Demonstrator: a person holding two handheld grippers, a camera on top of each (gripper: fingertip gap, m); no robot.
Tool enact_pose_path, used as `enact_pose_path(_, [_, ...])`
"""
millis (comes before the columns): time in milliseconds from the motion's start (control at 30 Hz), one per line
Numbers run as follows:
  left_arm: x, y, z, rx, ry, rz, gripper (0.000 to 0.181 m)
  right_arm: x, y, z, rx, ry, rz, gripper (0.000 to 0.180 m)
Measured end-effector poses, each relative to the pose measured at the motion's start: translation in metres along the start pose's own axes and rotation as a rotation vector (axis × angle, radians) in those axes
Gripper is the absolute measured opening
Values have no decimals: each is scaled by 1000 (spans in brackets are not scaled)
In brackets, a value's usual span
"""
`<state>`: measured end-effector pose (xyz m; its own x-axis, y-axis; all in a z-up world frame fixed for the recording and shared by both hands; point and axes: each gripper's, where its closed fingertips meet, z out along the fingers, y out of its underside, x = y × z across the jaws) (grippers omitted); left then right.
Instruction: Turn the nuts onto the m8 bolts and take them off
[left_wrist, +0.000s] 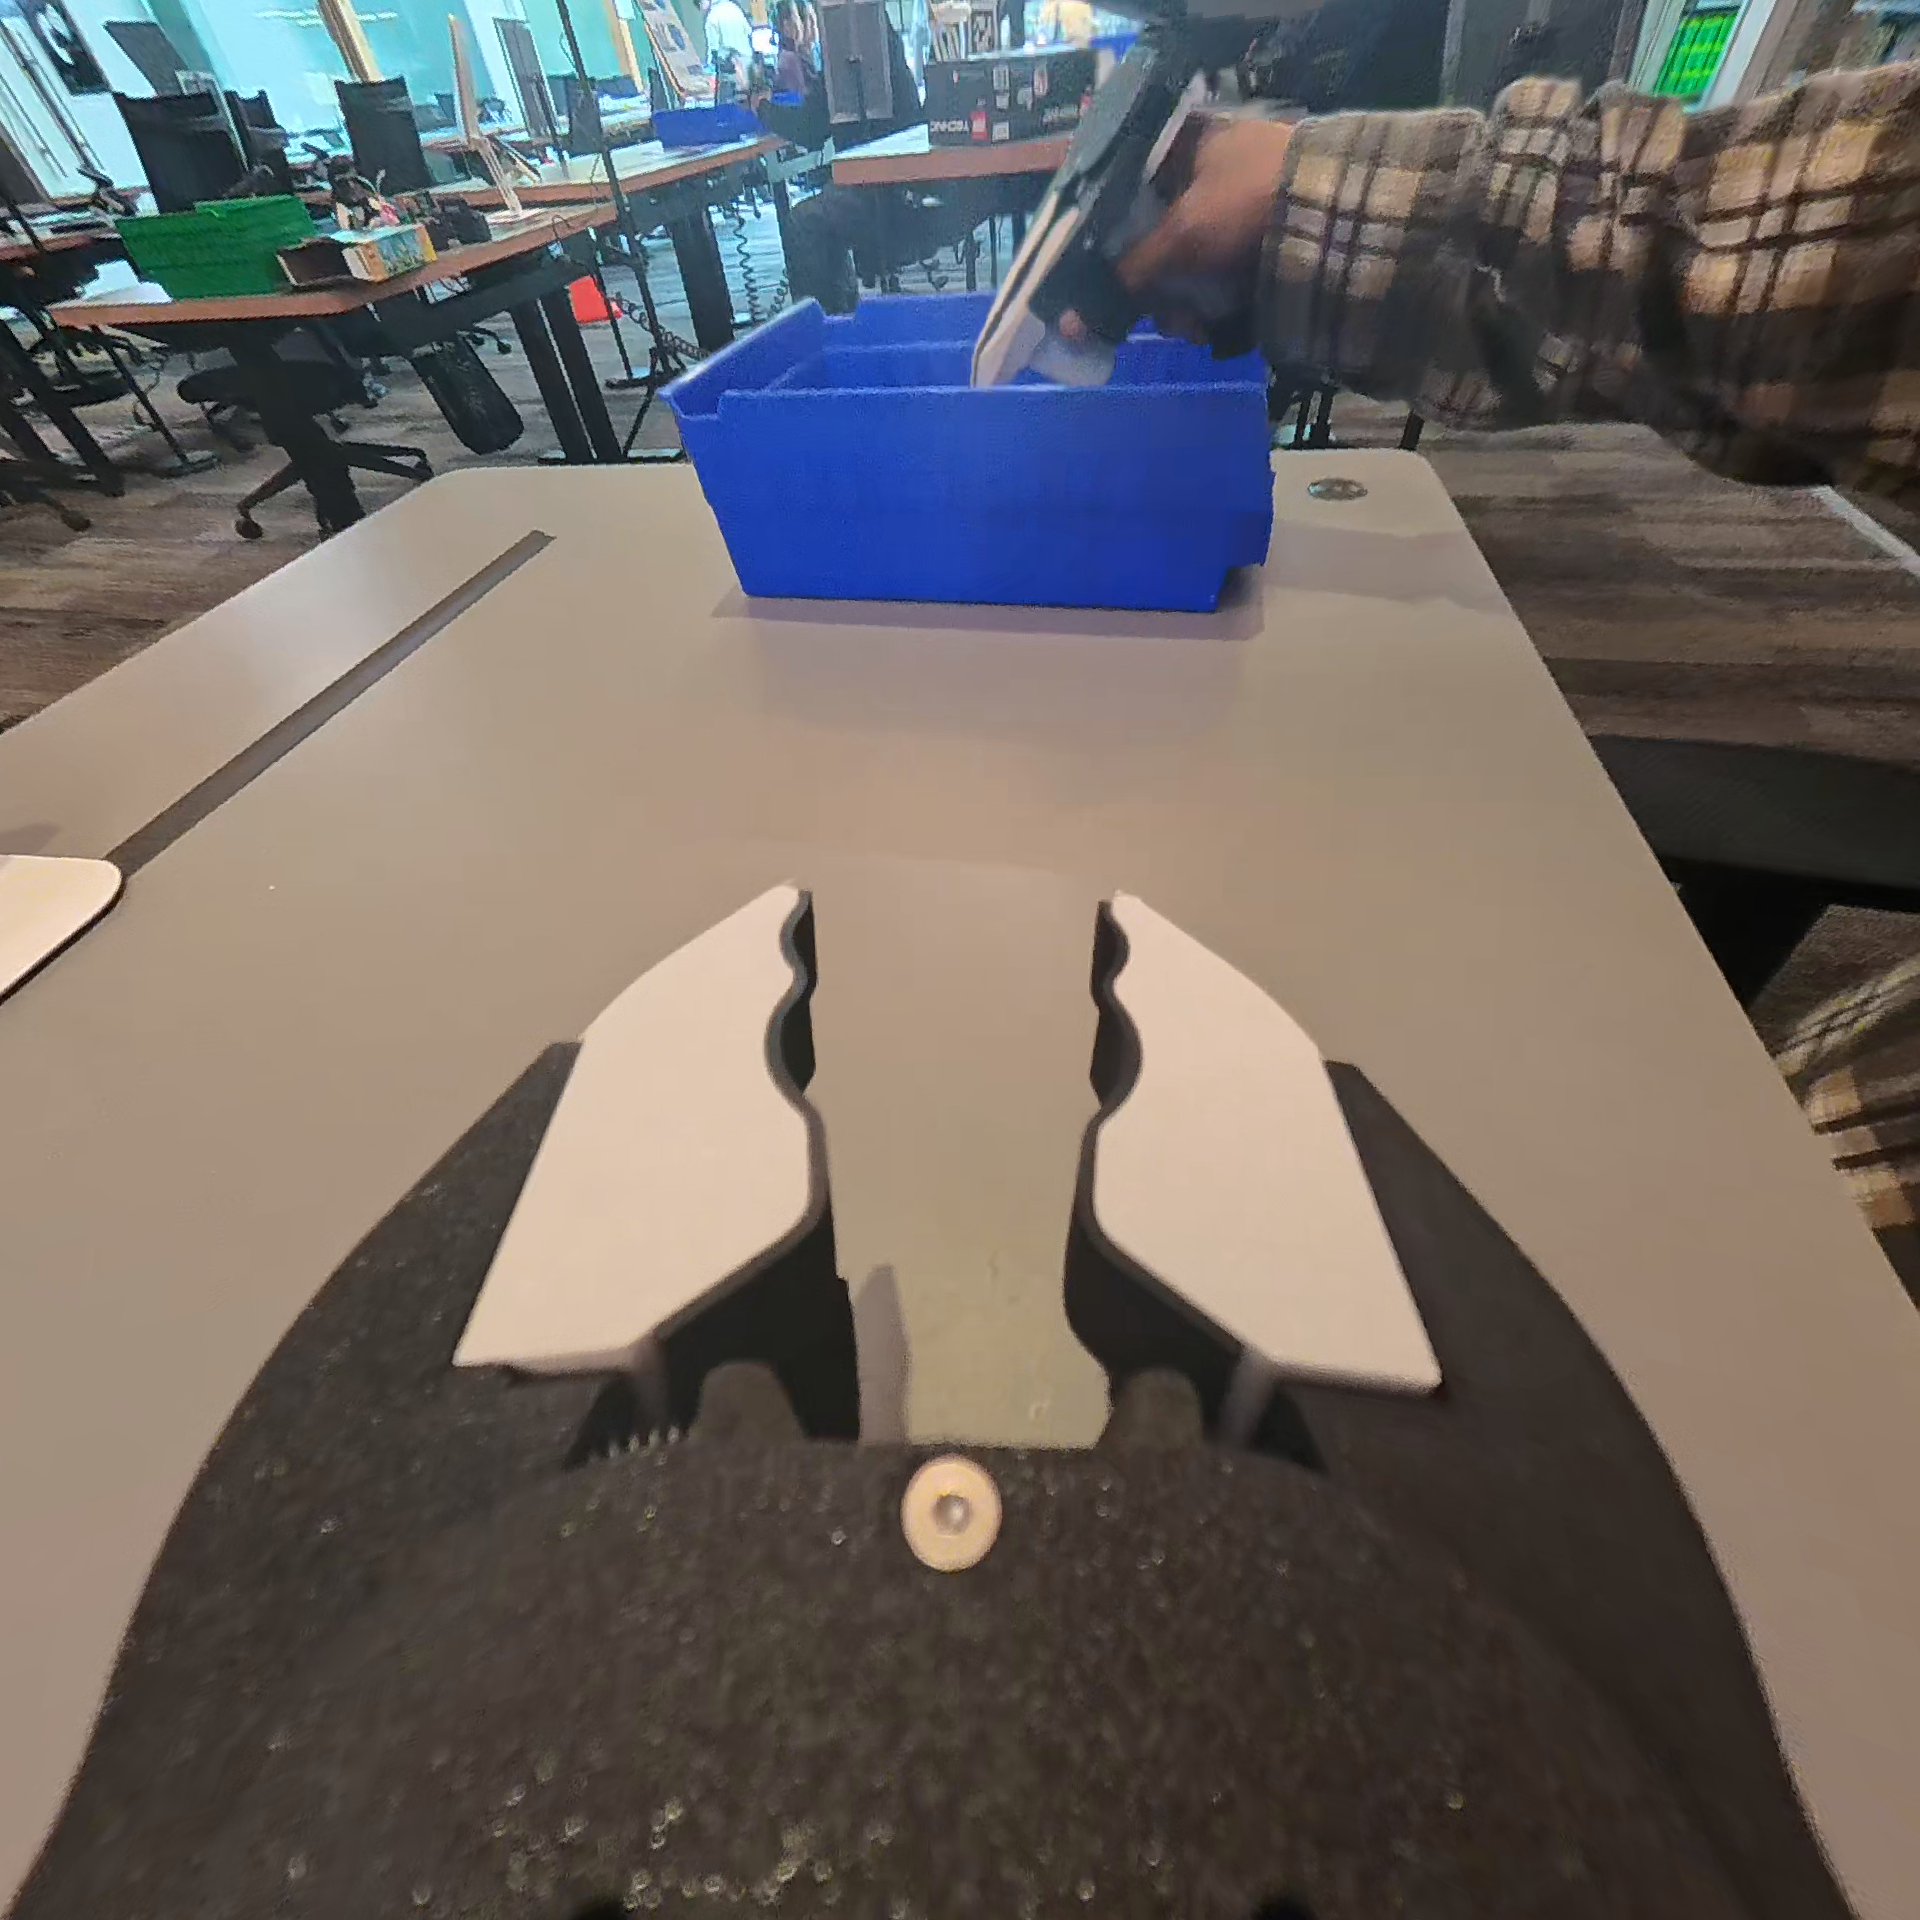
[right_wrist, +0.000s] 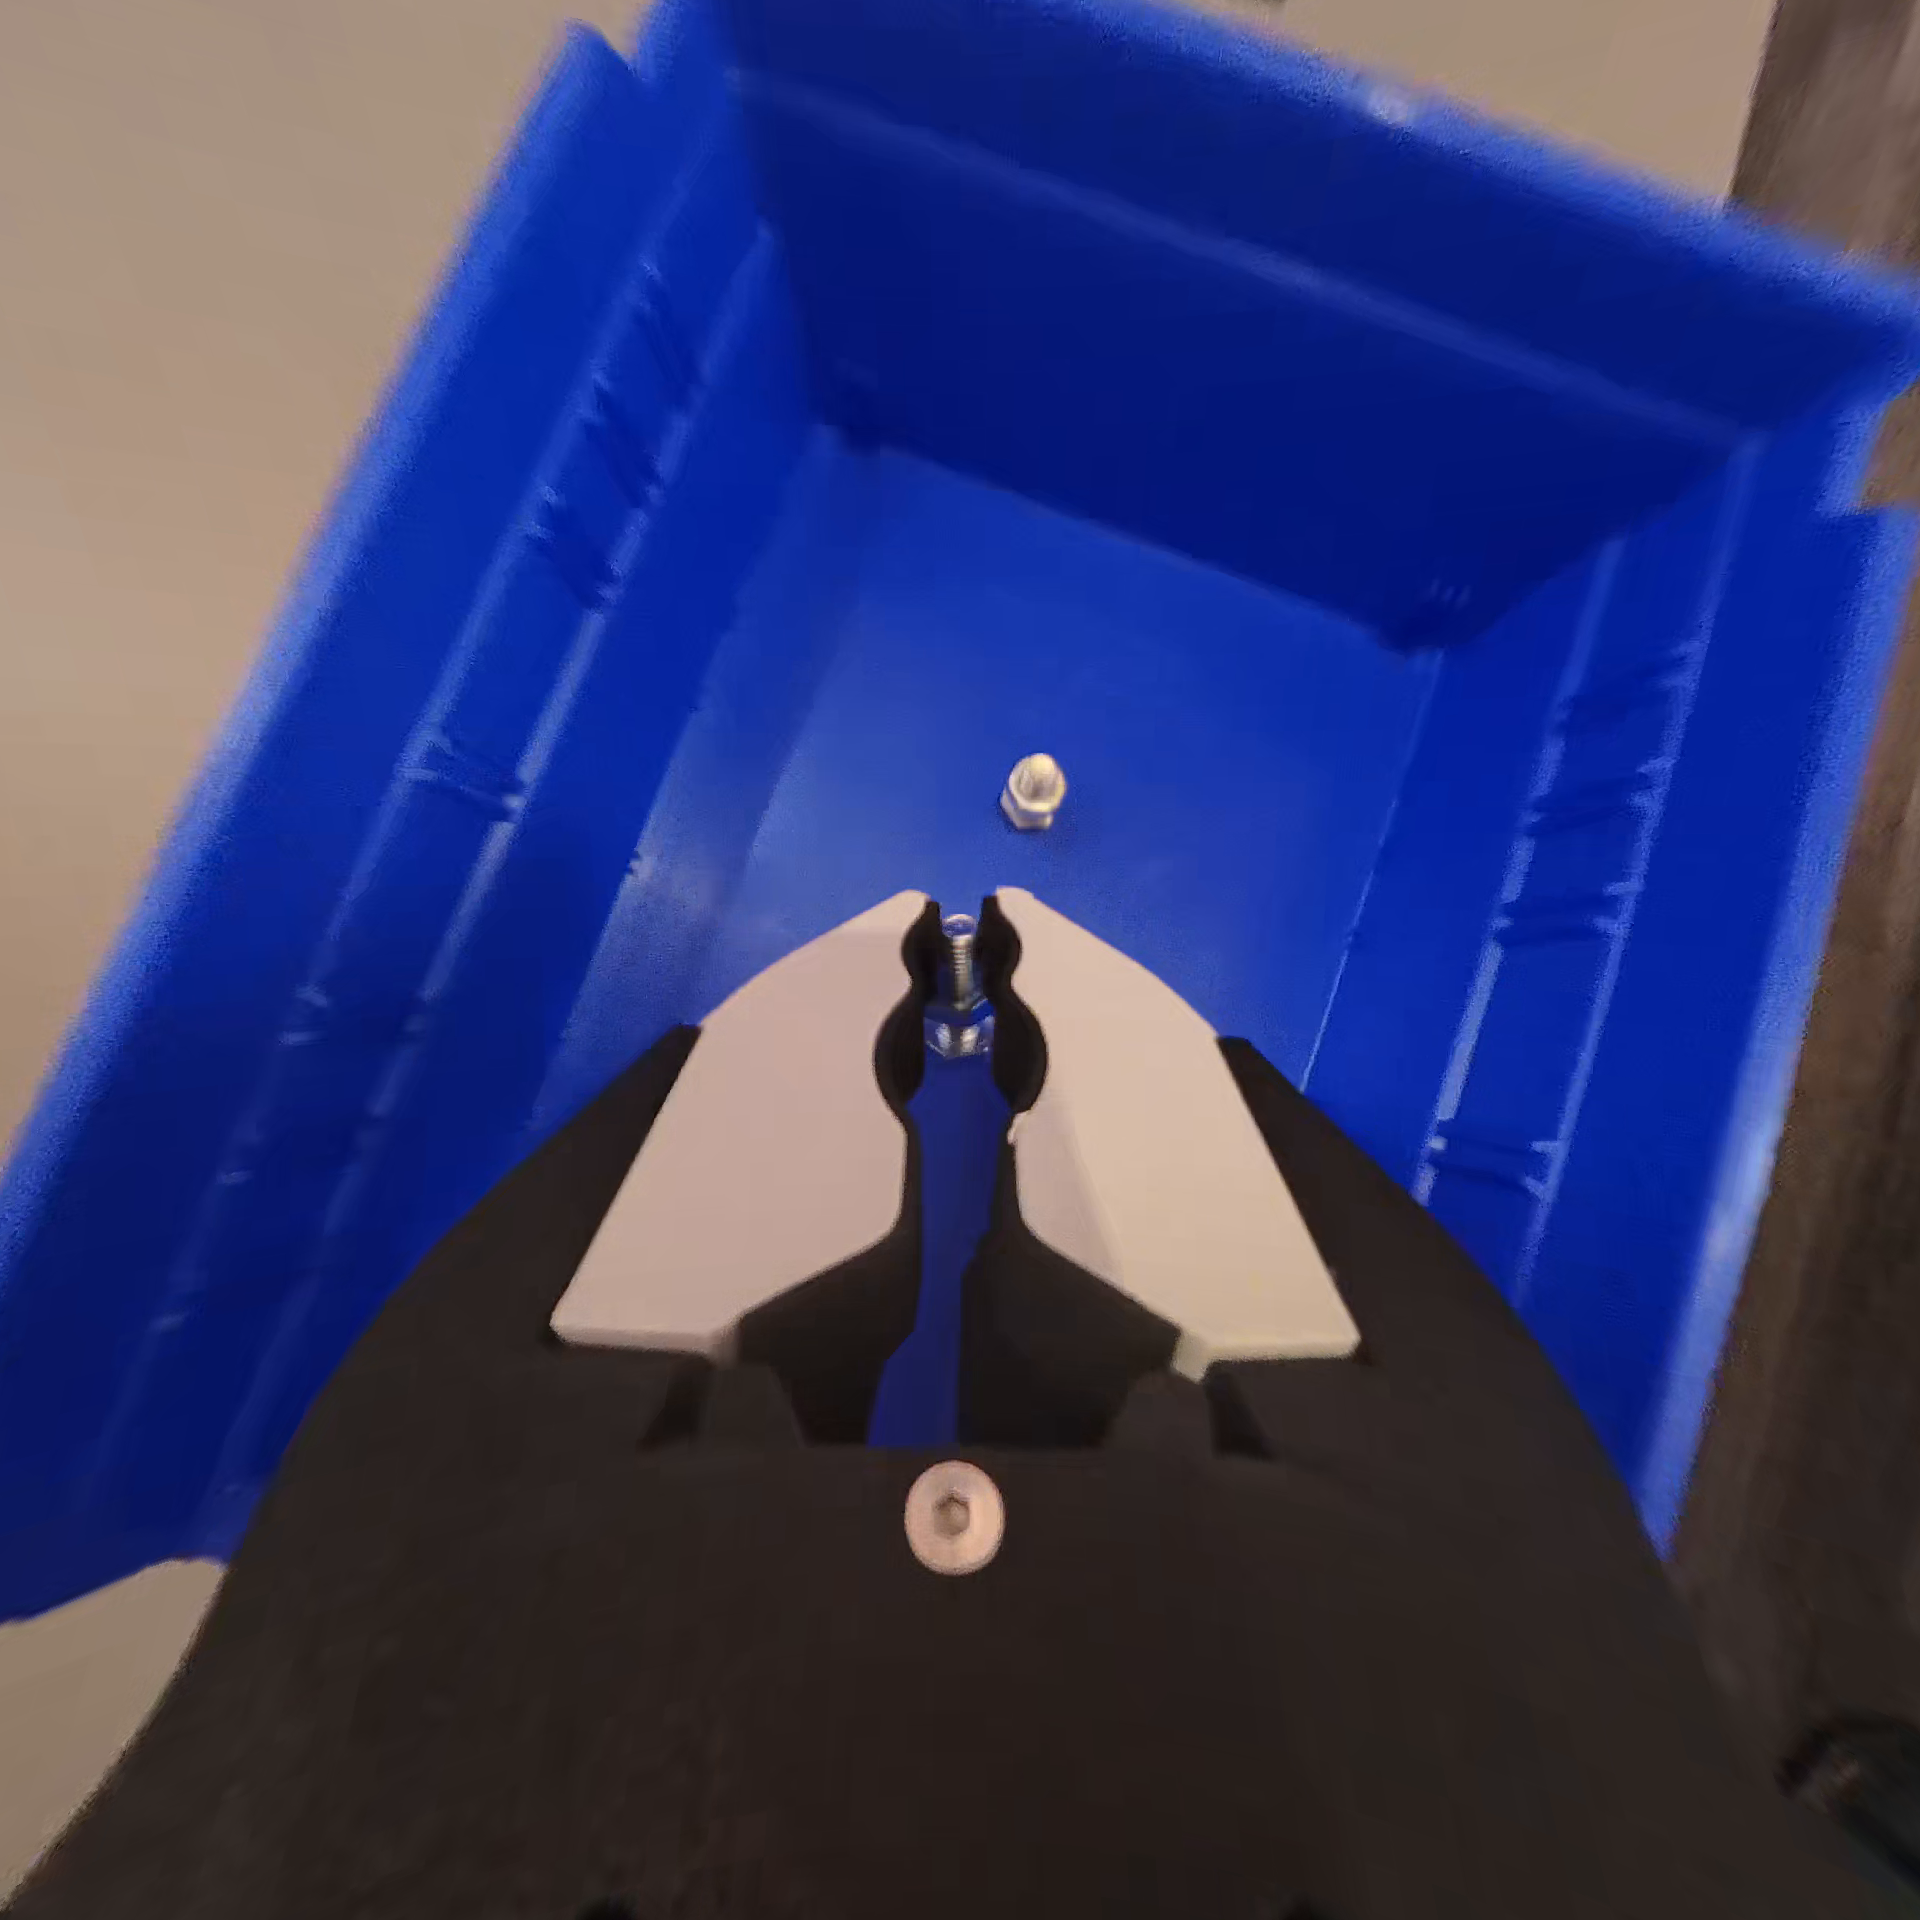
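Reaching into the blue bin (right_wrist: 1299, 436) with the right gripper (right_wrist: 961, 914), fingers drawn nearly together around a small silver bolt (right_wrist: 958, 961) and apparently gripping it, though real contact being hard to confirm through the blur. Judging this as the fetching step: picking a bolt out of the bin ahead of any threading. Lying along the narrow gap between the fingers, threaded shank pointing toward the tips, hex head or a nut sitting in the wider notch farther back; too small to tell which. Resting apart on the bin floor, just beyond the fingertips, a second silver piece, looking like a nut (right_wrist: 1027, 794), short and hexagonal with a rounded top. Waiting over the bare grey table (left_wrist: 1039, 748), well short of the bin, the left gripper (left_wrist: 954, 904), spread wide and holding nothing. Calling next, probably, for lifting the bolt clear of the bin walls without letting it slip, then bringing the empty gripper in for the nut. Looking bright, hard and slippery, both pieces, and very small against the fingers.
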<state>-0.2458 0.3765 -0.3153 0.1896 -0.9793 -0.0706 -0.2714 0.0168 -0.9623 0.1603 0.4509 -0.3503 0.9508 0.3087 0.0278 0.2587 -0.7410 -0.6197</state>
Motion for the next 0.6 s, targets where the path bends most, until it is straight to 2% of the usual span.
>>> enact_pose_path(100, [2, 5, 2, -19, 8, 2, 48, 3, 14, 19, -50, -28, 41, 8])
enact_pose_path(167, [1, 5, 2, -21, 10, -2, 48, 9, 9, 21, -37, 3, 29, 42])
enact_pose_path(200, [0, 6, 2, -20, 10, -6, 48, 12, 0, 15, -5, 25, 10, 51])
enact_pose_path(333, [-5, 5, -2, -12, 4, -22, 49, -1, -84, -48, 303, 45, -34, 78])
enact_pose_path(467, [-9, 5, -3, 2, 4, -53, 49, -61, -174, -136, 662, 3, -141, 90])
enact_pose_path(533, [-10, 6, -4, 1, 2, -59, 49, -99, -198, -160, 767, -23, -215, 91])
enact_pose_path(600, [-11, 7, -3, -3, 0, -60, 49, -139, -207, -166, 837, -70, -299, 91])
